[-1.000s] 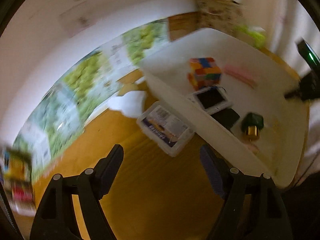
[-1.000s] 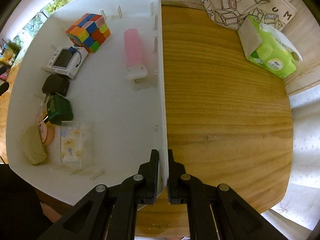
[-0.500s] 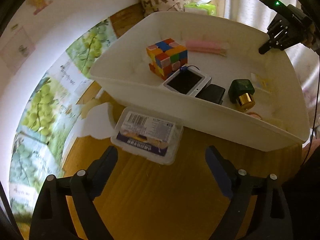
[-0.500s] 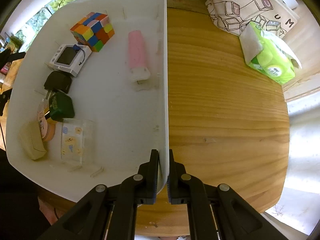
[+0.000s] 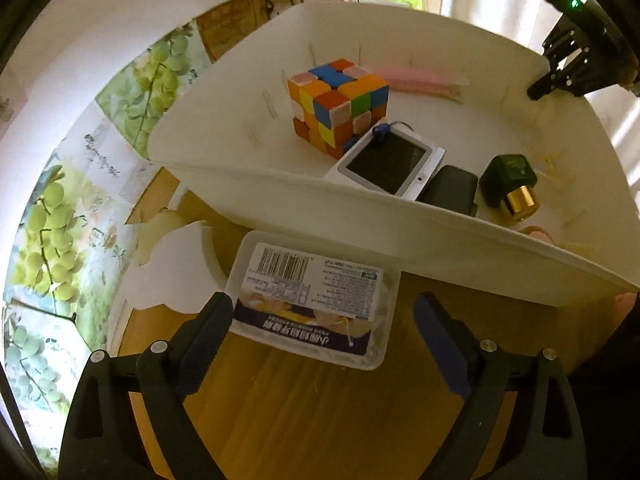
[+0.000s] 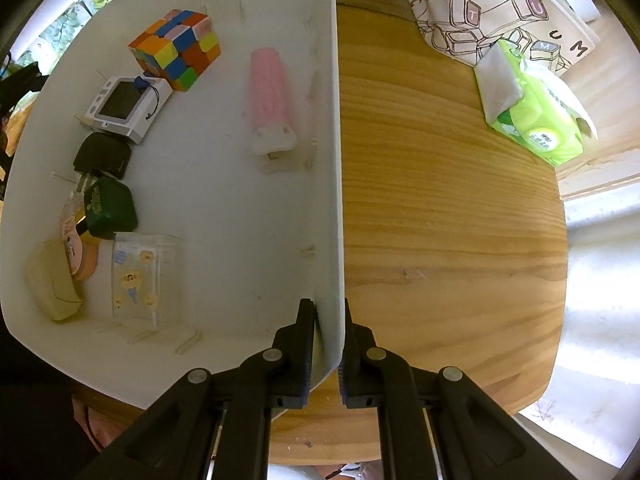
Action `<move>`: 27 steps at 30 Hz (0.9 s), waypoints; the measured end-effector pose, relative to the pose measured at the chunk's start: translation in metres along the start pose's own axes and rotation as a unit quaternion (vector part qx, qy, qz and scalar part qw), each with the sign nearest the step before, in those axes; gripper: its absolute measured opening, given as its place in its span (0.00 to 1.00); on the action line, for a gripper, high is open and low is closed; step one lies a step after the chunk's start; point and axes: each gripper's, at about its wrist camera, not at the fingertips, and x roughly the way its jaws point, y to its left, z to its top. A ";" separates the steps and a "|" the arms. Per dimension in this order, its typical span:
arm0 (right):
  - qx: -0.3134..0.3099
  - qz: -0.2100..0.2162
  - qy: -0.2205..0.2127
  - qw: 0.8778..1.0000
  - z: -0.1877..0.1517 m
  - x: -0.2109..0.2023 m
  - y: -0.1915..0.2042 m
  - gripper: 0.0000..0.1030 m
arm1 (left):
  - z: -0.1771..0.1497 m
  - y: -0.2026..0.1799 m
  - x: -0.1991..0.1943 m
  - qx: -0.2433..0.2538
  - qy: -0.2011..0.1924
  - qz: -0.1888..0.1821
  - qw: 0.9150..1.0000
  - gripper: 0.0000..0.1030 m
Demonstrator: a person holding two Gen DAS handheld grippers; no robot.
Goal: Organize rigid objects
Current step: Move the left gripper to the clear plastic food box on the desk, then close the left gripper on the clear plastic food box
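A clear plastic box point(image 5: 312, 276) with a barcode label lies on the wooden table just outside the white bin point(image 5: 360, 216). My left gripper point(image 5: 322, 312) is open and straddles the box's near end without touching it. My right gripper point(image 6: 326, 312) pinches the bin's wall point(image 6: 335, 160) from above; its jaws are opening but still touch the wall. In the bin lie a colour cube point(image 6: 176, 54), a small white screen device point(image 6: 124, 106), a black adapter point(image 6: 104, 156), a green bottle point(image 6: 110, 208), a pink tube point(image 6: 270, 96) and a clear packet point(image 6: 138, 276).
A printed tote bag point(image 6: 500, 4) and a green tissue pack point(image 6: 532, 116) sit at the far side of the round wooden table point(image 6: 440, 220). Torn white paper point(image 5: 172, 268) lies left of the box, over a grape-print cloth point(image 5: 48, 220). A beige case point(image 6: 52, 280) lies in the bin's near corner.
My left gripper has rolled, dropped toward the labelled box and spread its jaws wider. The right gripper's jaws have parted slightly around the bin wall.
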 end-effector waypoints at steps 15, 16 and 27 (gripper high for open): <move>-0.002 -0.011 0.014 1.000 -0.003 0.000 -0.005 0.12 | 0.020 0.010 0.020 0.005 0.010 -0.007 1.000 0.95; -0.001 -0.011 0.014 1.000 -0.003 -0.001 -0.006 0.12 | 0.020 0.010 0.021 0.005 0.012 -0.011 1.000 0.95; 0.000 -0.012 0.018 1.000 -0.003 0.000 -0.006 0.13 | 0.024 0.001 0.031 0.018 0.029 -0.002 0.999 0.96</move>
